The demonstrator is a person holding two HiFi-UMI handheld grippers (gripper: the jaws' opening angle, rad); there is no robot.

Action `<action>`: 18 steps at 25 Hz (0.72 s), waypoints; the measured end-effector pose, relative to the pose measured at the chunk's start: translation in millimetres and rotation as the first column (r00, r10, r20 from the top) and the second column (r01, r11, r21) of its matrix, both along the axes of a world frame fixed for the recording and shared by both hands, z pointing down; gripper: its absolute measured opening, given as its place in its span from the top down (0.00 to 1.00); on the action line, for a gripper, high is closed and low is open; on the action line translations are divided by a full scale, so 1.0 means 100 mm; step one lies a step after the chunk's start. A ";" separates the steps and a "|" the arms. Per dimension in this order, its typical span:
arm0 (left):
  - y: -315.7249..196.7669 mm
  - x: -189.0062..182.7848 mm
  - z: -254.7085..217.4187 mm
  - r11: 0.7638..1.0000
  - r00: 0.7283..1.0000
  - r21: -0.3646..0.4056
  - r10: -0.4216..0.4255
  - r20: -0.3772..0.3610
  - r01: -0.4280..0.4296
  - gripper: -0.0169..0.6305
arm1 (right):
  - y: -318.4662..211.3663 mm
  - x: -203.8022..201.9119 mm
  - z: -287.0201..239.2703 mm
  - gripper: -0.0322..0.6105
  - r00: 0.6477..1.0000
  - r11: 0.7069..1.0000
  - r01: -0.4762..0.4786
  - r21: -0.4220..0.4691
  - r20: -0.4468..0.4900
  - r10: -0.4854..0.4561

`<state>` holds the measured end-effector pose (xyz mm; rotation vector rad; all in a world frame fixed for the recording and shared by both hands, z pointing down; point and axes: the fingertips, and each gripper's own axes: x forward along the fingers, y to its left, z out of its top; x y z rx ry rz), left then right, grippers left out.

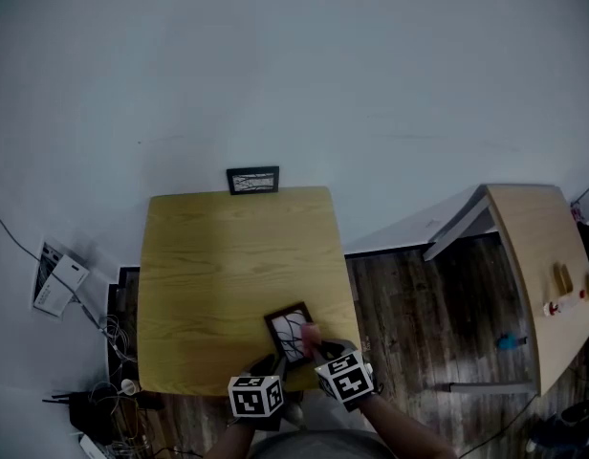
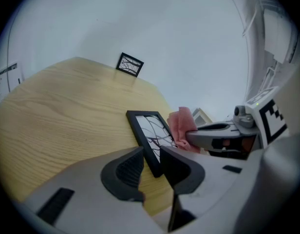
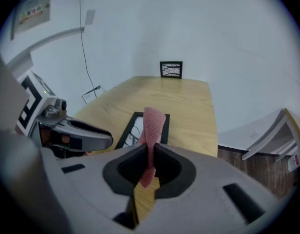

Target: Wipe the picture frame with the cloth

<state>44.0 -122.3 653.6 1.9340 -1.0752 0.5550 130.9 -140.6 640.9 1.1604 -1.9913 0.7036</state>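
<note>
A black picture frame (image 1: 288,334) with a branch drawing lies tilted near the front edge of the wooden table (image 1: 218,266). My left gripper (image 2: 151,155) is shut on the near edge of the picture frame (image 2: 152,133). The right gripper (image 3: 151,152) is shut on a pink cloth (image 3: 153,123), which sticks up from its jaws over the right side of the picture frame (image 3: 134,128). In the head view the pink cloth (image 1: 311,333) rests against the frame's right side. The left gripper (image 1: 275,360) and the right gripper (image 1: 325,350) sit side by side just below the frame.
A second small framed picture (image 1: 252,180) stands at the table's far edge against the white wall. A lighter table (image 1: 538,256) with small items is at the right, over dark wooden floor. Papers (image 1: 57,283) and cables (image 1: 108,390) lie on the floor at the left.
</note>
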 end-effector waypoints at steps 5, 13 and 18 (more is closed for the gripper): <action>0.04 -0.24 -0.16 0.999 1.000 0.025 -0.021 -0.001 0.021 0.88 | 0.08 -0.13 -0.32 0.92 0.990 0.993 -0.104 0.064 0.098 0.097; 0.26 -0.61 -0.47 0.997 0.999 0.070 -0.021 -0.029 0.023 0.95 | 0.48 -0.46 -0.77 0.92 0.965 0.970 -0.178 0.163 0.221 0.140; 0.47 -0.80 -0.71 0.993 0.999 0.116 0.011 -0.047 -0.005 0.95 | 0.78 -0.63 -0.98 0.92 0.952 0.955 -0.212 0.205 0.263 0.155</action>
